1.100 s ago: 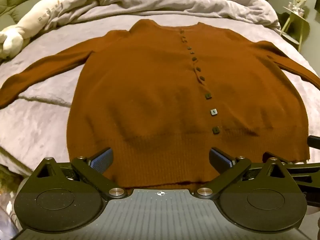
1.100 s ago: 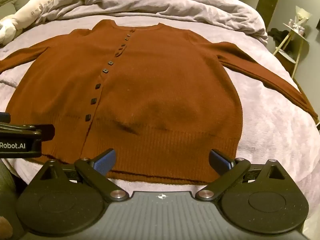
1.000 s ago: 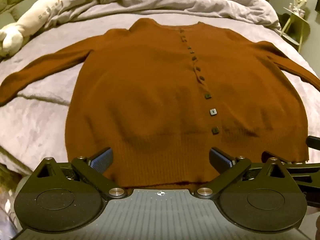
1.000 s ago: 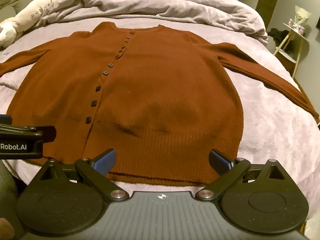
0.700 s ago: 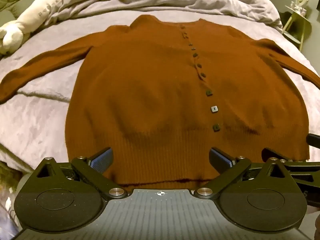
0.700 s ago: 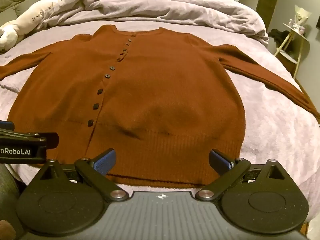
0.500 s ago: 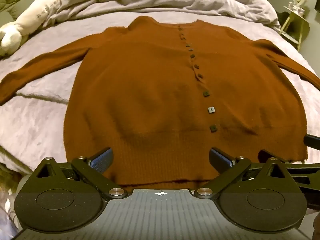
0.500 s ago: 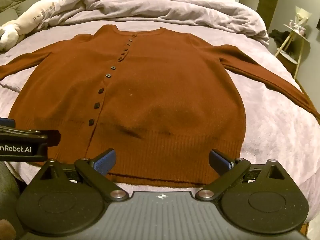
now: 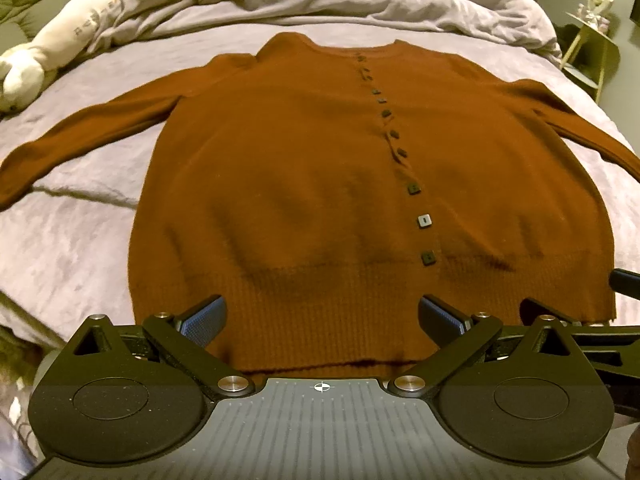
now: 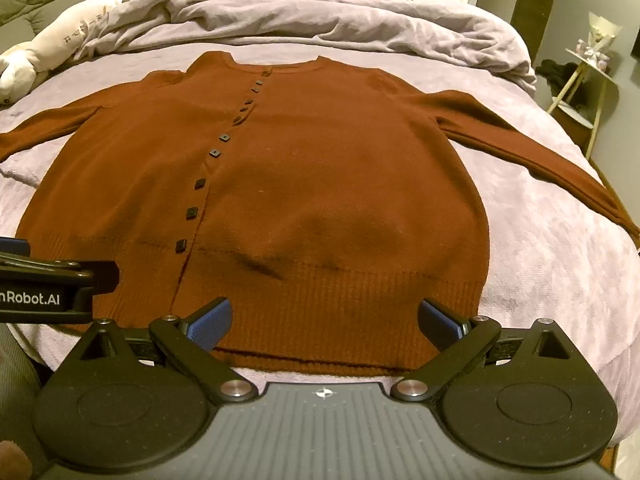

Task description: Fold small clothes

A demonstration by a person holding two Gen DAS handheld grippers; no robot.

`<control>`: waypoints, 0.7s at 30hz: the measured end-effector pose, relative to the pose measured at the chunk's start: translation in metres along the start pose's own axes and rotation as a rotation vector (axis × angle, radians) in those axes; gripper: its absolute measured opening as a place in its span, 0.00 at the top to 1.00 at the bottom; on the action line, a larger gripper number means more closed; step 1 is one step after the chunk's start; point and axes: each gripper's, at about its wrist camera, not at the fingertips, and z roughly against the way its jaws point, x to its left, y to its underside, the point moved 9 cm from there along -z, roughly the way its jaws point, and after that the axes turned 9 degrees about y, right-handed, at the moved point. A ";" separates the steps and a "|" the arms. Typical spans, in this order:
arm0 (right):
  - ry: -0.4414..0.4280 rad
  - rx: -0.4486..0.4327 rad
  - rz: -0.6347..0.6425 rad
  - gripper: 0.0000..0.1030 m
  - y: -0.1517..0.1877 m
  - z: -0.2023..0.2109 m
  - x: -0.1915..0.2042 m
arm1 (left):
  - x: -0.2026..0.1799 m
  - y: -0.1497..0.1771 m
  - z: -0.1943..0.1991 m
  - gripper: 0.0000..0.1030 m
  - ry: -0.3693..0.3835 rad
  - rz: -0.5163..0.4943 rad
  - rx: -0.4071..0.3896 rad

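Observation:
A rust-brown buttoned cardigan (image 9: 304, 184) lies flat and face up on the bed, both sleeves spread out sideways; it also shows in the right wrist view (image 10: 328, 184). Dark square buttons (image 9: 424, 221) run down its front. My left gripper (image 9: 320, 316) is open and empty, hovering just above the left half of the ribbed hem. My right gripper (image 10: 326, 320) is open and empty above the right half of the hem. The left gripper's body shows at the left edge of the right wrist view (image 10: 52, 288).
A lilac bedspread (image 9: 68, 248) covers the bed. A rumpled duvet (image 10: 320, 16) lies beyond the collar. A white plush toy (image 9: 60, 52) lies at the far left. A small side table (image 10: 588, 80) stands at the right of the bed.
Both grippers have drifted slightly over the hem, staying open. The cardigan has not moved.

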 end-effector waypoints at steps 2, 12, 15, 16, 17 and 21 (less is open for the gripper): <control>0.002 -0.001 0.000 0.04 0.000 0.000 0.000 | 0.000 -0.001 0.000 0.00 -0.001 0.002 -0.004; 0.005 -0.003 -0.009 0.04 0.000 -0.001 -0.003 | 0.001 0.000 0.001 0.00 -0.001 0.003 -0.002; 0.002 0.000 -0.010 0.04 0.001 -0.001 -0.003 | 0.001 0.001 0.000 0.00 -0.001 0.005 0.000; 0.003 -0.001 -0.010 0.04 0.001 -0.001 -0.003 | 0.001 0.001 0.000 0.00 -0.001 0.005 0.001; 0.003 -0.001 -0.010 0.04 0.001 -0.001 -0.003 | 0.002 0.001 0.000 0.00 -0.001 0.004 0.001; 0.003 0.000 -0.011 0.04 0.001 -0.001 -0.003 | 0.002 0.001 0.000 0.00 -0.002 0.005 -0.001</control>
